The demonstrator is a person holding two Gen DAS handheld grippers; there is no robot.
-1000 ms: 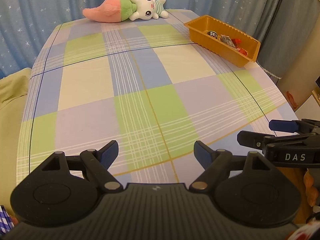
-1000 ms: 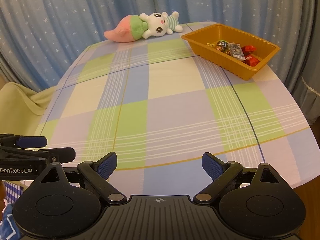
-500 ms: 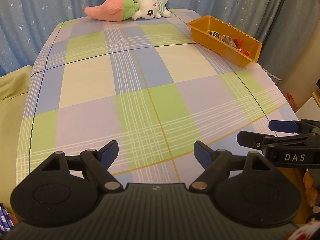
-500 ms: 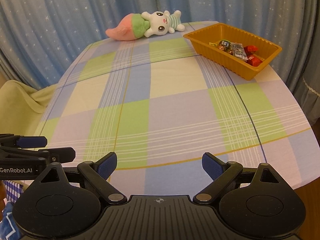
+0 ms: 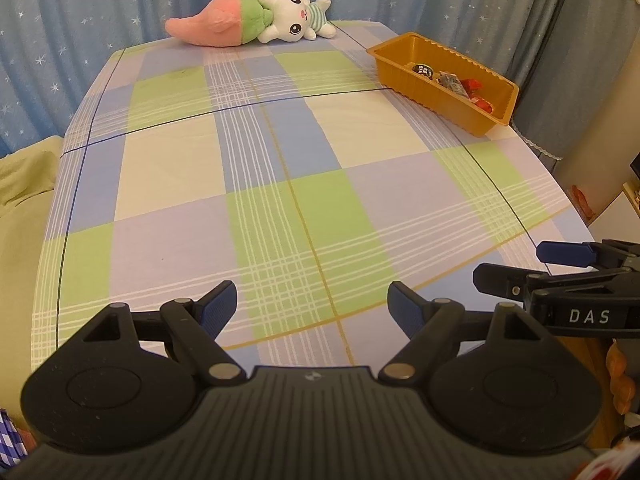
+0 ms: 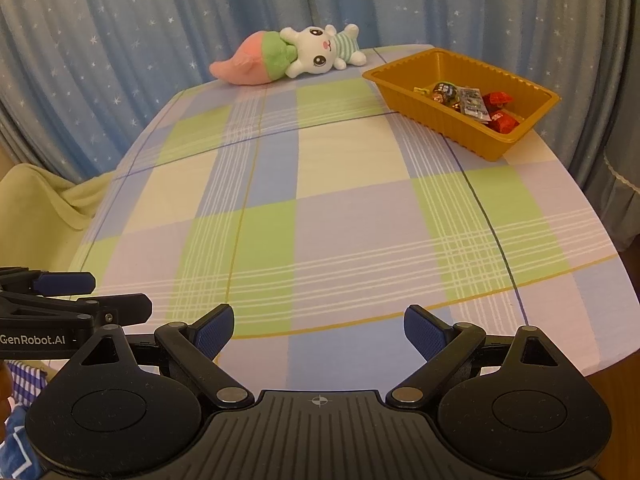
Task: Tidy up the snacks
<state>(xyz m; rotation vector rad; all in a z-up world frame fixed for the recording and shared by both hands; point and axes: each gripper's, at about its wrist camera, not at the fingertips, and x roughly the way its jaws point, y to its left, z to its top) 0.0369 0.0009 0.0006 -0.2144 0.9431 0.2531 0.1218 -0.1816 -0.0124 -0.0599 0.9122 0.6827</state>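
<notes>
Both grippers idle at bottom of frame: left gripper [image 5: 310, 306] and right gripper [image 6: 318, 330] each with jaws spread wide, nothing between the pads, over the near edge of the checked tablecloth [image 6: 340, 208]. Snacks [image 6: 468, 102] sit upper right, all inside the orange tray [image 6: 404, 76]: small wrapped pieces, a couple of red wrappers [image 6: 498, 100], a silvery sachet, a round dark-and-gold one. Same pile shows in the left view [image 5: 452, 80], partly hidden by the tray wall. My read: light, crinkly, slippery film, contents likely crushable, so pinch across a wrapper's body or a twisted end, gentle closure, one at a time. Tray looks like thin ribbed plastic, likely to slide if nudged. No loose snacks visible on the cloth. Plush toy [image 6: 296, 56] lies at the far edge, just left of the tray, not touching it. Blue starred curtain [image 6: 160, 20] behind.
</notes>
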